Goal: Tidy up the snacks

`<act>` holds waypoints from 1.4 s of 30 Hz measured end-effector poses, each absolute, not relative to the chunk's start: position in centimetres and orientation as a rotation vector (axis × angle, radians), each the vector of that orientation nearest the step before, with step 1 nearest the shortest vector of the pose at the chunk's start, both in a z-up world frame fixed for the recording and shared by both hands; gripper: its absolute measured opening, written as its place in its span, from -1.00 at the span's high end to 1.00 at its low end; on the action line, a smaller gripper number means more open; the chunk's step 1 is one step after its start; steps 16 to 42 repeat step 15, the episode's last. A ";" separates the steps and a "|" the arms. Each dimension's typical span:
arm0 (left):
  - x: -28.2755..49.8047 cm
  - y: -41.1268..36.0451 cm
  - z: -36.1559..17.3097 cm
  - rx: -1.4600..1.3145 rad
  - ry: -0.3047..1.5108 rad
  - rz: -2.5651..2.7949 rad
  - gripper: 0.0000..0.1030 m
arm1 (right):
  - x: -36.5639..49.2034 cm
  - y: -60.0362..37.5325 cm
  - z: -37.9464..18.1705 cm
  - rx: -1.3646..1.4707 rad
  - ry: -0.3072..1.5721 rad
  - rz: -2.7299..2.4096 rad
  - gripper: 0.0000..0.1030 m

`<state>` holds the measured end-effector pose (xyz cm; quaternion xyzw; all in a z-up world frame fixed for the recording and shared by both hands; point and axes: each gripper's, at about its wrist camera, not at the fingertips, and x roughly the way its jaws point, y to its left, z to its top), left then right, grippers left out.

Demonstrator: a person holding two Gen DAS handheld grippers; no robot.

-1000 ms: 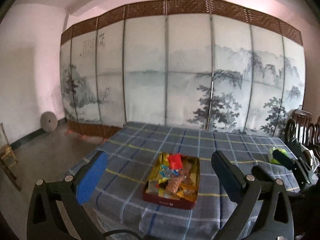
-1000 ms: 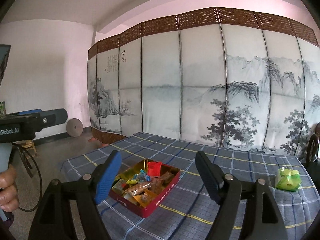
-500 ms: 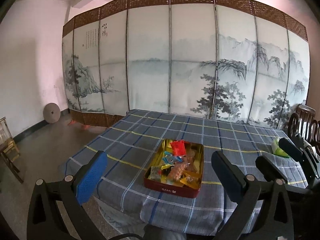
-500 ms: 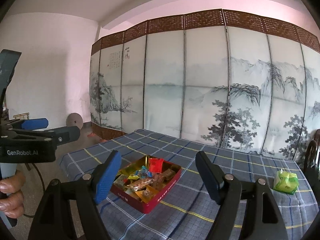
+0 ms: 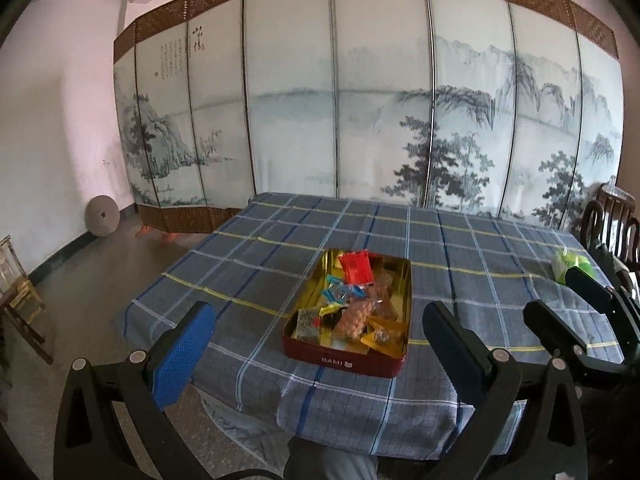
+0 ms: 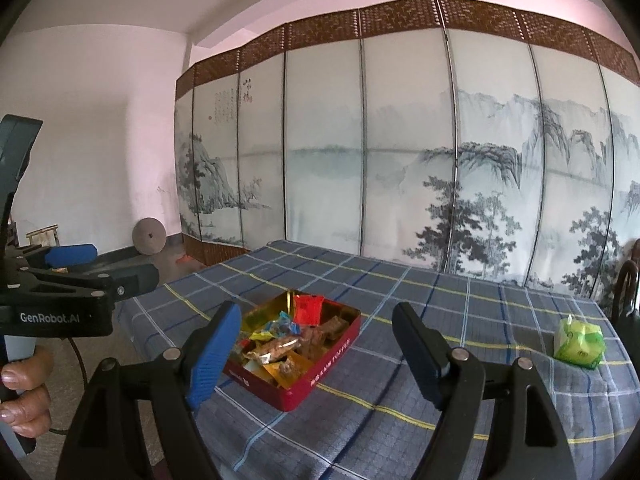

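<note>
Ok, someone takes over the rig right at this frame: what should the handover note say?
Left gripper: open, holding nothing, in the air short of the table's near edge.
Right gripper: open, holding nothing, also off the table.
Red tin: lid off, near the front of the checked tablecloth, filled with loose mixed snacks, a red packet at its far end.
Green packet: alone on the cloth, far to the tin's right.
Done: nothing visibly sorted or gripped.
Left: all of the organizing; likely the green packet belongs with the rest.
</note>
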<state>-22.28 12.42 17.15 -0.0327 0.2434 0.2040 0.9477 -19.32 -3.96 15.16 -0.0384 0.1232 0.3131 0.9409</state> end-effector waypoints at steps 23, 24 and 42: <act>-16.3 11.8 14.6 -0.010 0.617 0.443 -1.00 | -0.9 -17.9 2.5 -0.166 0.747 0.260 -0.55; -16.3 11.8 14.6 -0.010 0.617 0.443 -1.00 | -0.9 -17.9 2.5 -0.166 0.747 0.260 -0.55; -16.3 11.8 14.6 -0.010 0.617 0.443 -1.00 | -0.9 -17.9 2.5 -0.166 0.747 0.260 -0.55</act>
